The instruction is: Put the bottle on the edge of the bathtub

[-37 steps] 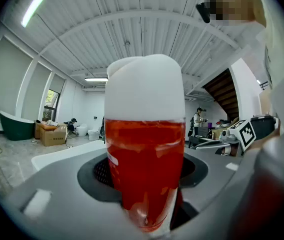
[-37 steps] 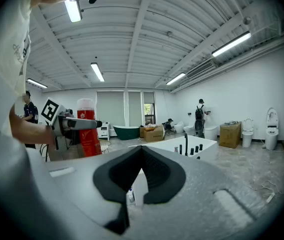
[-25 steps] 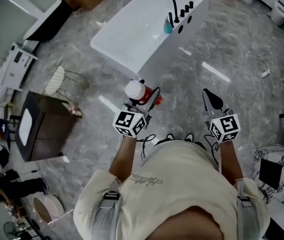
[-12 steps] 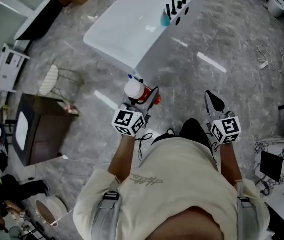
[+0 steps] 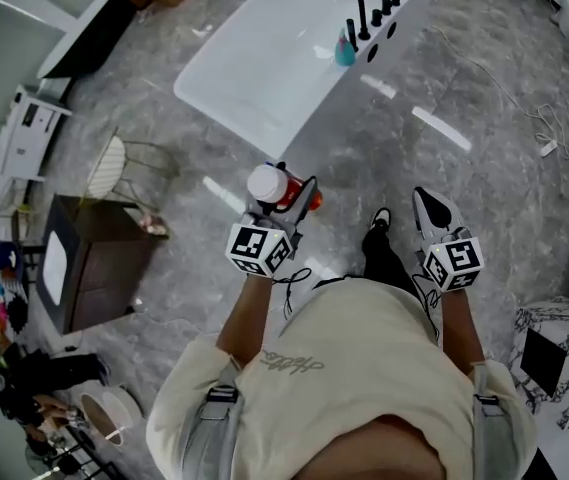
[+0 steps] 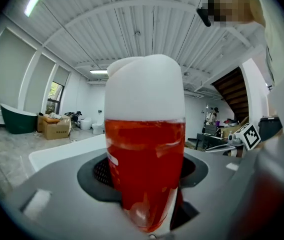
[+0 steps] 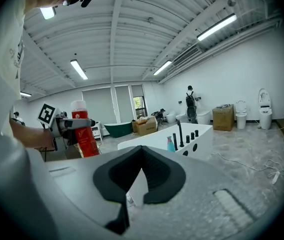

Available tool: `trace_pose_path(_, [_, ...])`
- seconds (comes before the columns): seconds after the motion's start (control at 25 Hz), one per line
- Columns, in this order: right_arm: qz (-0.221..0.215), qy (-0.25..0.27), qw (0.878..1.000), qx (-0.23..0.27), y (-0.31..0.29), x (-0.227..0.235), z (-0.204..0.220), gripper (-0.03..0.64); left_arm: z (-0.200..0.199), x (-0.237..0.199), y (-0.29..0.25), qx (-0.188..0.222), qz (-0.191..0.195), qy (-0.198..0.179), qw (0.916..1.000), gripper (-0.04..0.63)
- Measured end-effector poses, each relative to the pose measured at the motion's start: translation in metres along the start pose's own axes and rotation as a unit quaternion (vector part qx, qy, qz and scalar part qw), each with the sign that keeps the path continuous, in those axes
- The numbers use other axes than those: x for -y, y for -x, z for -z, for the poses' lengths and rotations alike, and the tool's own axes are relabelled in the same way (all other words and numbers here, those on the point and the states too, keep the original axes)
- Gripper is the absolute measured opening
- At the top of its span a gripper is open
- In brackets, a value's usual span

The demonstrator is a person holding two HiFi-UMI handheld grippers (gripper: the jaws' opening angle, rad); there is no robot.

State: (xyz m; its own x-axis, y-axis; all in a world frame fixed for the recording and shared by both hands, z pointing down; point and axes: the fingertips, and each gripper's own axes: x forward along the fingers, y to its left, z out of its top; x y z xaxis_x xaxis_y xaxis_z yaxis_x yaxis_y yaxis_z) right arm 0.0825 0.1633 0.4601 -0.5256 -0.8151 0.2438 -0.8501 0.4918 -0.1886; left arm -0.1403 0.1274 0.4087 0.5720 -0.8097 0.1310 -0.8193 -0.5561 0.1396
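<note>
1. The floor is glossy grey marbled stone with bright streaks of reflected light on it; a pale cable trails over it.
2. The ceiling is made of white ribbed panels on beams and lit by long strip lights.
3. The walls are plain white, and a window at the far end shows greenery outside.
4. A dark wooden cabinet stands near a white wire chair.
5. Along the far side stand a dark green tub, cardboard boxes and a white toilet.
6. A dark staircase rises at one side.
7. A marbled block sits on the floor.
</note>
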Motion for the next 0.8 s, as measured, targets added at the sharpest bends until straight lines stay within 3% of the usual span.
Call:
trace_pose_path(0.44, [-0.027, 0.004, 1.0, 0.002, -0.101, 0.107, -0.05, 0.0, -0.033, -0.045, -0.127, 0.0, -0.019, -0.008, 0.9998, 0.299])
trace_pose_path(0.8, [-0.071, 0.005, 0.997, -0.032, -0.153, 0.121, -0.05, 0.0, -0.023, -0.066, -0.174, -0.024, -0.029, 0.008, 0.9993, 0.298])
